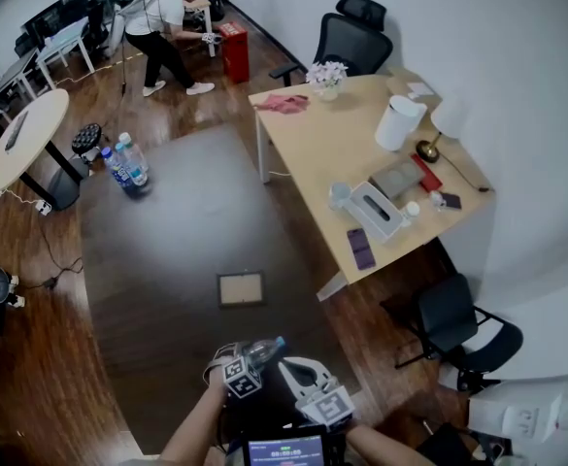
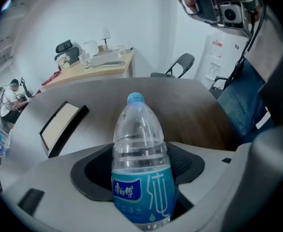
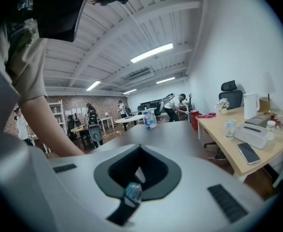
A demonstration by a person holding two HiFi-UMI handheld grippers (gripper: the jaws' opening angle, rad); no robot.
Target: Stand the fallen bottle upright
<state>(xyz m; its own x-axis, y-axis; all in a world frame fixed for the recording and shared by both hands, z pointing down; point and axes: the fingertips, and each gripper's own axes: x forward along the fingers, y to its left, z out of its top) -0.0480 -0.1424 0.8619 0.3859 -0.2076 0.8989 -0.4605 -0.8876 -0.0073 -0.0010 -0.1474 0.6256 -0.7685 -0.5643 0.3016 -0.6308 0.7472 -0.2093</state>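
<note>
Left tool (image 2: pixel 139 170) is clamped on the bottle (image 2: pixel 142 197), low at 6 o'clock in head view. Cap tilts toward 2 o'clock; the base is cut off in the left gripper view. Right tool (image 3: pixel 137 175) sits at its 4 o'clock, jaws nearly together. A small bluish bit in the gap is too small to identify.

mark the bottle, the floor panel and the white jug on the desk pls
bottle (image 2: pixel 143 195), left gripper view, on its blue label.
floor panel (image 1: pixel 241 288), head view, centre of its light face.
white jug (image 1: pixel 398 122), head view, middle of its body.
</note>
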